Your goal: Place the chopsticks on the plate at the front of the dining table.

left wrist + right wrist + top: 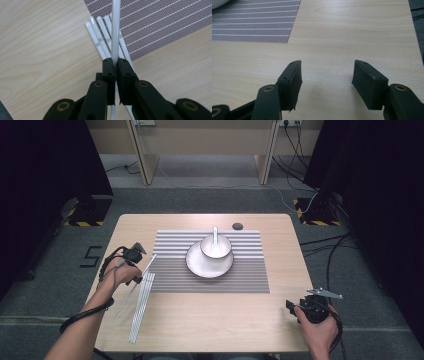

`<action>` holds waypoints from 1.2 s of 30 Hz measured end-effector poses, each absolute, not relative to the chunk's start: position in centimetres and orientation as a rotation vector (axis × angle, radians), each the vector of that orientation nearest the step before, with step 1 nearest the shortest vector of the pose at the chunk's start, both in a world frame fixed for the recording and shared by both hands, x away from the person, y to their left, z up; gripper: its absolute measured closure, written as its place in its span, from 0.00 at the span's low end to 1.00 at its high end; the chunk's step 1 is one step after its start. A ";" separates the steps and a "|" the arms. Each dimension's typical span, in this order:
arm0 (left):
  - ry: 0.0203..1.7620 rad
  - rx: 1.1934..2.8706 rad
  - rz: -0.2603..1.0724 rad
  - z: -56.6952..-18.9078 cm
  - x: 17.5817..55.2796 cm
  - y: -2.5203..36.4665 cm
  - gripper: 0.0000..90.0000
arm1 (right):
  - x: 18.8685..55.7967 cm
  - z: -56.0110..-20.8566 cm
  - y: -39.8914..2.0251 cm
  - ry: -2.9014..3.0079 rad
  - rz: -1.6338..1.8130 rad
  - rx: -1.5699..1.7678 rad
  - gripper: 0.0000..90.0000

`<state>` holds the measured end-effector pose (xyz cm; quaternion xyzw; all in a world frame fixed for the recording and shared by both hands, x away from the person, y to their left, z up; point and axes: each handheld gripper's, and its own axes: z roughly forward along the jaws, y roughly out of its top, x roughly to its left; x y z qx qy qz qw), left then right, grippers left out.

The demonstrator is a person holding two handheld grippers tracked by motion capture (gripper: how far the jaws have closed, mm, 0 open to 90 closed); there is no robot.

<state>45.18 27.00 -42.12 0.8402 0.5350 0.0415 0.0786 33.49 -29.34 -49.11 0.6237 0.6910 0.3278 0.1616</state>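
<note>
I am holding one white chopstick (115,30) in my left gripper (116,62), the jaws clenched tight on its shaft so that it is running straight up between them in the left gripper view. Under it, the other chopsticks (100,40) are lying side by side on the wooden table (210,315), their tips just overlapping the left edge of the striped placemat (250,275). In the high view the held stick (141,275) is slanting above that bundle (141,307), near the mat's left border.

I am judging this to be the picking-up step: one stick is lifted out of the row, and it is not yet laid anywhere. The plate (197,266) with the bowl (216,246) and spoon (215,236) is sitting at the middle of the mat, well apart from my left hand.

My right gripper (325,77) is idling over bare table at the near right corner, jaws released and wide with nothing between them (no job for it yet, as far as I can tell).

The next move is calling for a level carry toward the place setting, keeping the long stick from swinging into the bowl, then lowering it flat beside the plate before easing the jaws. The thin, smooth shaft is looking liable to pivot in the grip, so I am planning to go slowly.
</note>
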 end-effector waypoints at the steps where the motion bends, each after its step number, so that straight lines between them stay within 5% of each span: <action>1: 1.600 2.516 0.125 -42.1 45.2 26.9 0.94 | 33.5 -49.1 -29.3 1.973 0.936 1.781 0.45; 36: 1.591 2.483 0.127 -41.4 46.5 24.8 0.94 | 33.4 -49.0 -29.5 1.962 0.948 1.781 0.45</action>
